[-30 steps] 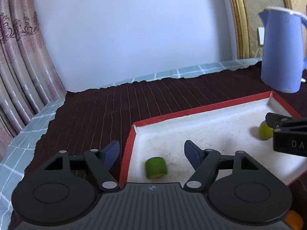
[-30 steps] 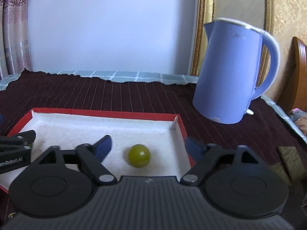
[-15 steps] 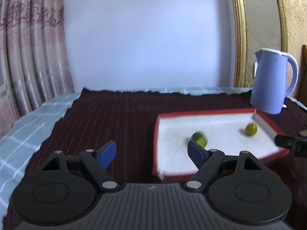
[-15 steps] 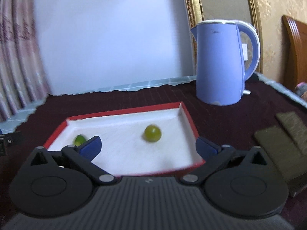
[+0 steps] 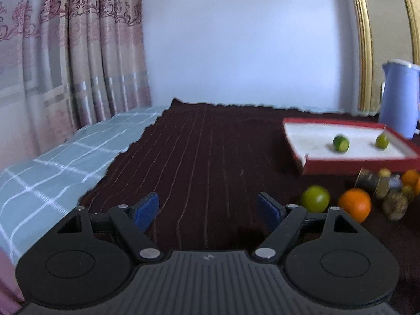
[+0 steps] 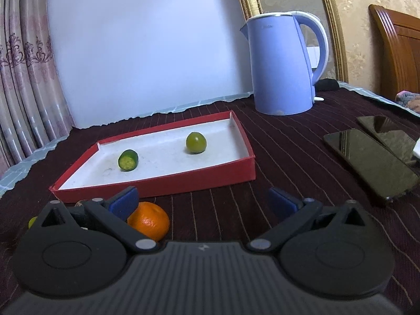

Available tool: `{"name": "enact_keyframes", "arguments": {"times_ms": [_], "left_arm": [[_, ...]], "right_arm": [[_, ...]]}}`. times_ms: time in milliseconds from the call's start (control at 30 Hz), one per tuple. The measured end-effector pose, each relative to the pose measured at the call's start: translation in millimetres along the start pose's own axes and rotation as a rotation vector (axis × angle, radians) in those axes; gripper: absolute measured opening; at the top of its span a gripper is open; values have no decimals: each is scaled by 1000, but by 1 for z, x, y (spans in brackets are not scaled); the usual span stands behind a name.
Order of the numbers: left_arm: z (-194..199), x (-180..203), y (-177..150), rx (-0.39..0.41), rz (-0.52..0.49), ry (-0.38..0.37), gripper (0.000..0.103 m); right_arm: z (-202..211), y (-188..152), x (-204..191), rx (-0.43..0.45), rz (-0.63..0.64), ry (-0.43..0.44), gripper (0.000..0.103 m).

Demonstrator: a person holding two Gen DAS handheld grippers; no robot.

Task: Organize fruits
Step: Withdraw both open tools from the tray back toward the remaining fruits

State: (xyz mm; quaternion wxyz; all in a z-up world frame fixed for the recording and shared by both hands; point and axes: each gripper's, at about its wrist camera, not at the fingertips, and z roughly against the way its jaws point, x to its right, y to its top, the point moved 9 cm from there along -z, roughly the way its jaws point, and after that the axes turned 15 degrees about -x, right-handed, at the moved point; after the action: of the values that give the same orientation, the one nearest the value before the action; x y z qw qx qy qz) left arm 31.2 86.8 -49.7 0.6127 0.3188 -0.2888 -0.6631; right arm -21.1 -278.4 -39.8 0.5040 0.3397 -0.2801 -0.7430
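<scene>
A red tray (image 6: 162,181) with a white floor holds a cut green fruit (image 6: 128,160) and a round green fruit (image 6: 196,143). The left wrist view shows the same tray (image 5: 367,161) far right with both fruits (image 5: 340,143) (image 5: 382,141). In front of it lie a green fruit (image 5: 315,198), an orange (image 5: 355,208) and a heap of small items (image 5: 391,187). My left gripper (image 5: 208,211) is open and empty over the dark cloth. My right gripper (image 6: 202,200) is open and empty, an orange (image 6: 149,223) just under its left finger.
A blue kettle (image 6: 283,63) stands behind the tray. Two dark phones (image 6: 370,161) lie on the cloth at the right. A checked cloth (image 5: 52,168) covers the table's left edge, with curtains (image 5: 65,60) behind it.
Both grippers have pulled back and away from the tray, open and empty. The cut green fruit rolled a little and now lies still. The loose fruits in front of the tray came into view.
</scene>
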Motion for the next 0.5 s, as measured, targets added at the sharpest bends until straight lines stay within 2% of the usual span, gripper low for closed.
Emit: {"name": "enact_keyframes", "arguments": {"times_ms": [100,167,300,500], "left_arm": [[-7,7,-6,-38,27,-50,82],[-7,16,-7,-25,36,-85,82],[-9,14,-5,-6,30,11,82],[-11,-13,-21,-83,-41,113,82]], "right_arm": [[-1,-1,0,-2,5,-23,103],[-1,-1,-1,1,10,-31,103],[0,-2,-2,0,18,-50,103],[2,-4,-2,-8,32,-73,103]]}}
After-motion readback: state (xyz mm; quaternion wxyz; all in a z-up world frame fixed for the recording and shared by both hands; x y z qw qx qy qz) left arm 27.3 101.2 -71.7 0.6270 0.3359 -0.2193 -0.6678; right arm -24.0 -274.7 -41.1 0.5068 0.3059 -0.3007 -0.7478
